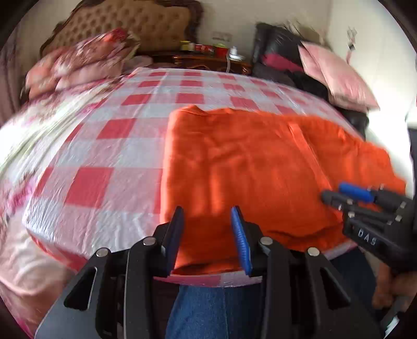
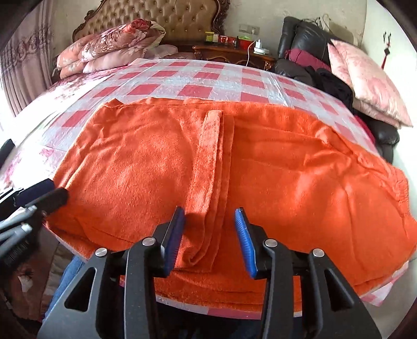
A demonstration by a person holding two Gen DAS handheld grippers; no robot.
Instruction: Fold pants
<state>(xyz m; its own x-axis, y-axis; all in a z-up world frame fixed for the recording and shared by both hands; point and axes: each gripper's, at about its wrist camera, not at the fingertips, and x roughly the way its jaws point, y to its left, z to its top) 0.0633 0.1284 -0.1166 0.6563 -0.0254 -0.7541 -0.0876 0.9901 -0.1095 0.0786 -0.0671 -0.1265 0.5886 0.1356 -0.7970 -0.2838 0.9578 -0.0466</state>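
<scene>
On the bed's near edge (image 2: 182, 305), orange pants (image 2: 286, 167) lie folded; left hand-held gripper (image 1: 208, 234) and right hand-held gripper (image 2: 209, 234) both spread, pinching nothing.

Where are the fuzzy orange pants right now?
The fuzzy orange pants lie spread flat on the red-and-white checked plastic sheet covering the bed, at its near edge; in both wrist views they sit just ahead of the open claws, filling the middle.

Both fisheye views are taken close above the near edge of the checked bed cover (image 1: 109, 146), angled downward toward the headboard (image 2: 166, 23), the left wrist view set over the left end of the orange pants (image 1: 247, 161) and the right wrist view over their middle, the pants, cover and headboard being shared.
</scene>
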